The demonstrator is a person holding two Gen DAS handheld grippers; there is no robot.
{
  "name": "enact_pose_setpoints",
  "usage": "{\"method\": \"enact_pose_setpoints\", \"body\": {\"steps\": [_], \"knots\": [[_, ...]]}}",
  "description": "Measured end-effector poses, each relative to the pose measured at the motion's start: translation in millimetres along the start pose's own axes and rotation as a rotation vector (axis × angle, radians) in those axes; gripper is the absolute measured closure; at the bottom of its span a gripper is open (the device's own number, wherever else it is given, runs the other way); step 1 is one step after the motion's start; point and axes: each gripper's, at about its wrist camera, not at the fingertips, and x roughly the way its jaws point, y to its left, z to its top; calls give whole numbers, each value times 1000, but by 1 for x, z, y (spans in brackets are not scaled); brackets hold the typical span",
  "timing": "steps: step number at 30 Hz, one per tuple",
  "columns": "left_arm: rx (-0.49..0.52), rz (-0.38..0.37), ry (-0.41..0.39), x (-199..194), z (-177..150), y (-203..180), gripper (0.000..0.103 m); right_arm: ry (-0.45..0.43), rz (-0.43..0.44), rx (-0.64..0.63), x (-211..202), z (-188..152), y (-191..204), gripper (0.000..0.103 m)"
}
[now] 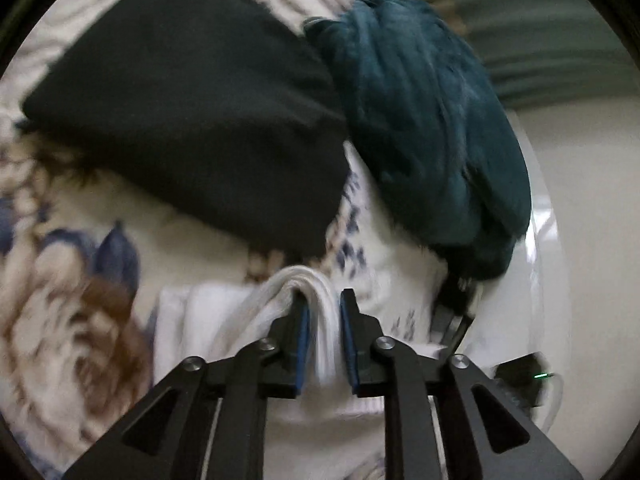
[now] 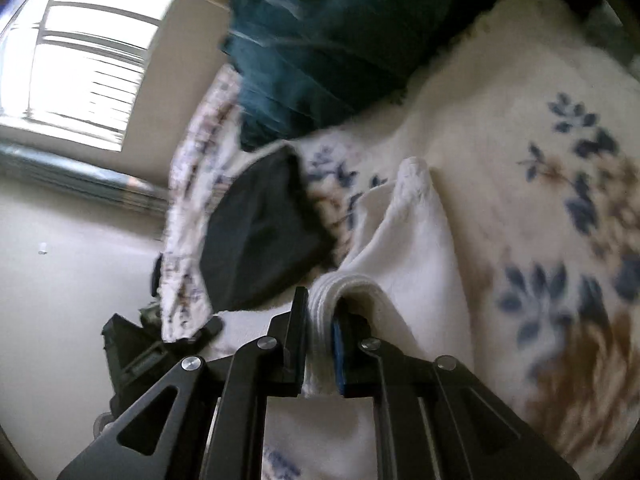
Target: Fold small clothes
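Observation:
A small white garment (image 1: 224,320) lies on a cream floral blanket (image 1: 60,280). My left gripper (image 1: 325,304) is shut on a bunched white edge of it. In the right wrist view the same white garment (image 2: 408,248) stretches away across the blanket (image 2: 540,160), and my right gripper (image 2: 320,308) is shut on its thick ribbed hem. A black folded garment (image 1: 192,116) and a teal fuzzy garment (image 1: 424,120) lie beyond; both also show in the right wrist view, the black garment (image 2: 260,232) nearer and the teal garment (image 2: 320,48) farther.
The blanket's edge drops to a pale floor (image 2: 60,280) at the left. A black device (image 2: 128,352) sits on the floor near the edge. A window (image 2: 88,52) is at the far wall. A small black object with a green light (image 1: 524,376) lies at the right.

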Motion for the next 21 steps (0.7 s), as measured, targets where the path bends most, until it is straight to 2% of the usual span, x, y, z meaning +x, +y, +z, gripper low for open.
{"method": "enact_pose_setpoints", "body": {"steps": [1, 2, 3, 4, 6, 8, 10, 12, 13, 14, 15, 16, 17, 19, 21], "knots": [[-34, -21, -24, -3, 6, 6, 74, 28, -6, 17, 11, 9, -6, 82], [-51, -45, -51, -10, 7, 10, 66, 41, -1, 27, 16, 15, -11, 68], [-61, -62, -74, -17, 7, 13, 50, 18, 7, 18, 14, 18, -15, 57], [-56, -56, -95, -24, 6, 17, 43, 8, 10, 10, 10, 17, -16, 40], [-13, -8, -100, -27, 5, 16, 43, -3, -5, -1, 3, 14, -22, 36], [92, 109, -57, -13, 4, 11, 43, 24, -39, -8, 8, 10, -30, 36], [206, 210, 0, 12, 2, 4, 43, 54, -95, -20, 19, 9, -38, 36], [291, 274, 78, 44, 1, -2, 43, 82, -116, -24, 34, 12, -45, 36], [325, 292, 93, 55, 1, -6, 45, 89, -111, -29, 42, 15, -45, 38], [353, 291, 109, 64, -1, -10, 46, 90, -111, -38, 47, 16, -43, 54], [383, 291, 126, 73, -3, -15, 63, 84, -110, -61, 52, 18, -40, 69], [415, 290, 133, 81, -4, -19, 94, 91, -112, -77, 57, 20, -37, 91], [438, 315, 138, 85, -5, -22, 94, 98, -121, -83, 61, 19, -35, 92], [459, 312, 87, 78, -7, -27, 95, 63, -123, -91, 59, 20, -32, 94], [436, 304, 44, 61, -6, -27, 95, 38, -136, -95, 54, 21, -29, 95]]}}
